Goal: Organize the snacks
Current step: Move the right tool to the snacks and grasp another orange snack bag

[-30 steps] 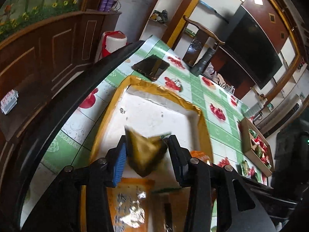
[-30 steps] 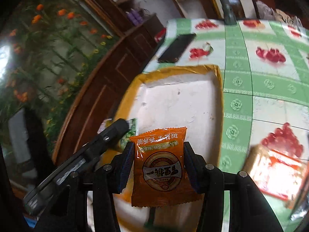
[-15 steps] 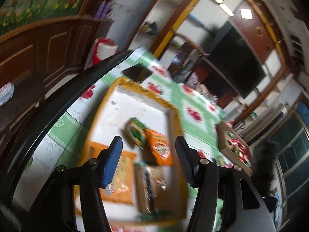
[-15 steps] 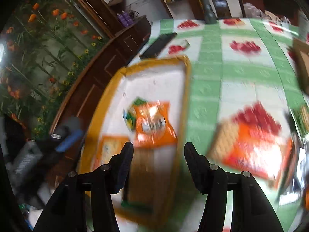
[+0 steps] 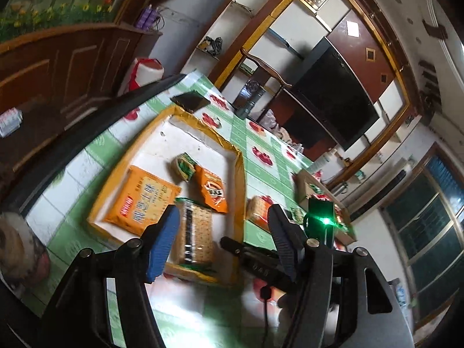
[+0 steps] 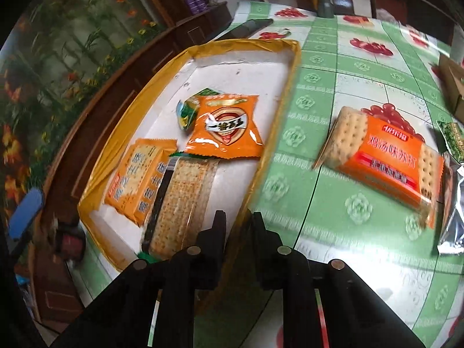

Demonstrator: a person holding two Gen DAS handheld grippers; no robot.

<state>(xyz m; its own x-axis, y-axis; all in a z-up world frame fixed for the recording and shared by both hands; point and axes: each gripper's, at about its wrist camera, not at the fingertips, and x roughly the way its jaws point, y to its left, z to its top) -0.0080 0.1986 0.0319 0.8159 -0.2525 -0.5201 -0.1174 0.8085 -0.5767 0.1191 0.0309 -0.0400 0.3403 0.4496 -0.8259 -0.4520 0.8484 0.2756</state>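
A yellow-rimmed white tray (image 5: 240, 171) (image 6: 291, 66) lies on the green tablecloth. In it lie an orange cracker pack (image 5: 142, 200) (image 6: 136, 179), a clear cracker pack (image 5: 194, 235) (image 6: 179, 203), an orange snack bag (image 5: 211, 188) (image 6: 226, 127) and a small green packet (image 5: 184, 168) (image 6: 187, 110). My left gripper (image 5: 221, 240) hovers above the tray's near end, its jaws opening with nothing between them. My right gripper (image 6: 237, 223) is shut and empty over the tray's near right rim. Another orange cracker pack (image 6: 385, 156) (image 5: 258, 211) lies on the cloth outside the tray.
A black phone (image 5: 190, 100) (image 6: 249, 27) lies beyond the tray. A cardboard box (image 5: 304, 182) (image 6: 452, 87) with snacks stands at the right. A green packet (image 6: 451, 136) and a silver packet (image 6: 452, 217) lie at the right edge. A dark wooden cabinet (image 5: 58, 66) runs along the left.
The left gripper let go of the green packet and the right gripper let go of the orange bag; both snacks now lie in the tray. Both grippers drew back, and the right one shut.
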